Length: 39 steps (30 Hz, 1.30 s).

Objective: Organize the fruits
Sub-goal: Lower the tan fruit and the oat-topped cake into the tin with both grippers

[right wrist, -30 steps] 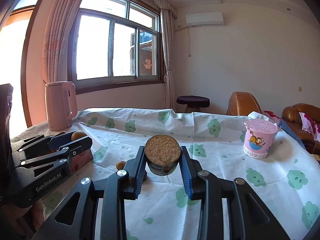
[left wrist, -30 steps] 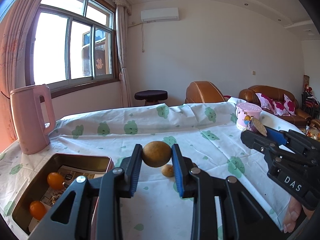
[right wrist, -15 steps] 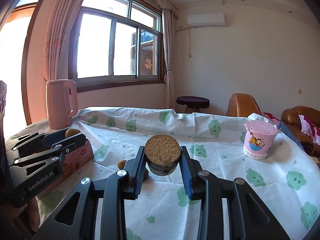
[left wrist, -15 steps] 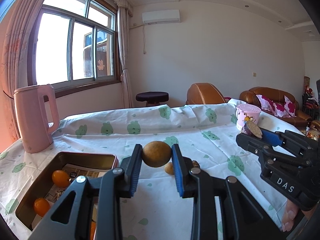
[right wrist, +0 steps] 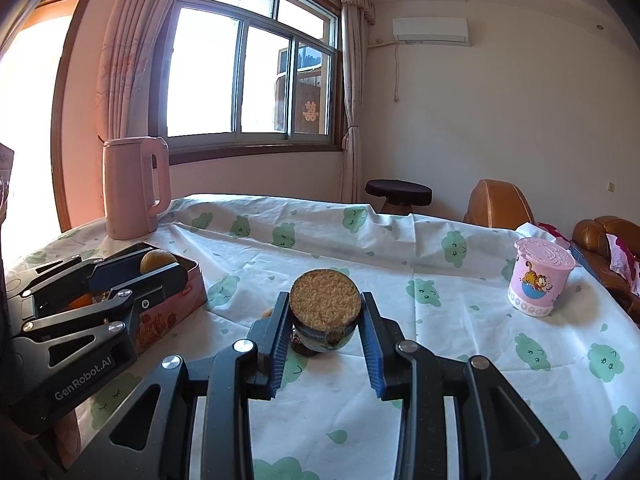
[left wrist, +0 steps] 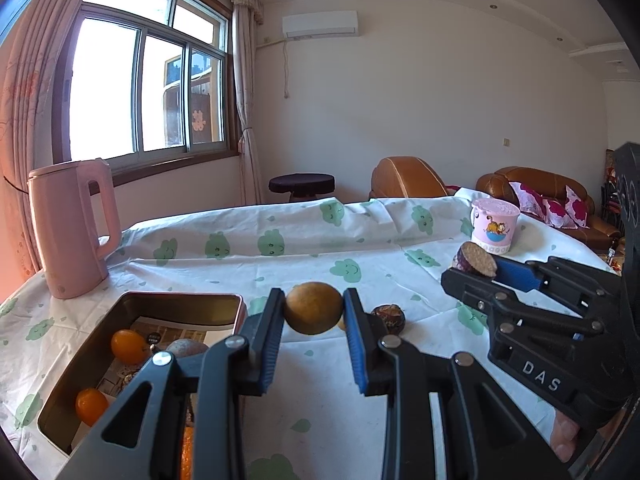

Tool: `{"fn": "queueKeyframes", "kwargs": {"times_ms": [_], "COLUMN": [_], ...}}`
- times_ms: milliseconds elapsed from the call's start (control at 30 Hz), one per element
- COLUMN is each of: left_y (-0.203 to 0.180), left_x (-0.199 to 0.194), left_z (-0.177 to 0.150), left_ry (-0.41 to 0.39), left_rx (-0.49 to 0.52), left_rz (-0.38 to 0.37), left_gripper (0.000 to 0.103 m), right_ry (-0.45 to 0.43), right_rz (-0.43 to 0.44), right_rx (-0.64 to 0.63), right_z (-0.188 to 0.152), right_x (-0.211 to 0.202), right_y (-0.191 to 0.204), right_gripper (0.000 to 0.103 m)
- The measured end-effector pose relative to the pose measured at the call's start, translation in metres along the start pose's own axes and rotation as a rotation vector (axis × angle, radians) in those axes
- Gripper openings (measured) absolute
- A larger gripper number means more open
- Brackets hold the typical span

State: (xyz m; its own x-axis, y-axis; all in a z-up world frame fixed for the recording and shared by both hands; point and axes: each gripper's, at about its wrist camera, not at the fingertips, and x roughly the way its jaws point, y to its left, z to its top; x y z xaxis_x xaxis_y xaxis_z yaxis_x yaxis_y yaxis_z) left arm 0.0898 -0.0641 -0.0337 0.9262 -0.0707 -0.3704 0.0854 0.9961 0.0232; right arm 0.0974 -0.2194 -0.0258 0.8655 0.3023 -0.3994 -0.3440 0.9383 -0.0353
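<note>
My left gripper (left wrist: 314,309) is shut on a round tan fruit (left wrist: 312,300), held above the tablecloth just right of an open metal tin (left wrist: 176,298). The tin holds two oranges (left wrist: 128,346) and a brownish fruit (left wrist: 186,348). My right gripper (right wrist: 325,322) is shut on a halved fruit (right wrist: 324,304) with a grainy tan cut face and dark rind. In the left wrist view the right gripper (left wrist: 476,271) and its halved fruit (left wrist: 474,260) hang at the right. A dark fruit (left wrist: 388,314) and a small tan one (left wrist: 341,324) lie on the cloth behind my left fingers.
A pink kettle (left wrist: 70,232) stands at the table's far left beyond the tin. A pink lidded cup (right wrist: 540,280) sits at the far right. The white cloth with green clouds (right wrist: 460,360) covers the table. Brown sofas (left wrist: 532,184) and a stool (right wrist: 398,194) stand behind.
My right gripper with the halved fruit has drifted left, closer to the left gripper. The left gripper has hardly moved. Both grips are unchanged.
</note>
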Motion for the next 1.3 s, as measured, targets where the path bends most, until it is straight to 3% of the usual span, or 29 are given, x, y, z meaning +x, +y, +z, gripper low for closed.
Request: {"fn": "queueKeyframes", "kwargs": {"times_ms": [367,867,1300], "left_y": [0.047,0.141,0.167], "left_x": [-0.008,-0.013,-0.007], "left_z": [-0.001,-0.008,-0.016], "left_ry": [0.024,0.091,0.144], "left_rx": [-0.063,-0.178,-0.219], "left_rz": [0.055,0.182,0.188], "left_gripper": [0.031,0.031,0.031], "right_ry": [0.03,0.033,0.086], "right_rz": [0.087,0.234,0.317], "right_rx": [-0.036,-0.12,-0.179], "right_z": [0.013,0.034,0.024], "right_x": [0.021,0.04,0.048], "right_y": [0.038,0.109,0.149], "right_gripper": [0.035,0.035,0.035]}}
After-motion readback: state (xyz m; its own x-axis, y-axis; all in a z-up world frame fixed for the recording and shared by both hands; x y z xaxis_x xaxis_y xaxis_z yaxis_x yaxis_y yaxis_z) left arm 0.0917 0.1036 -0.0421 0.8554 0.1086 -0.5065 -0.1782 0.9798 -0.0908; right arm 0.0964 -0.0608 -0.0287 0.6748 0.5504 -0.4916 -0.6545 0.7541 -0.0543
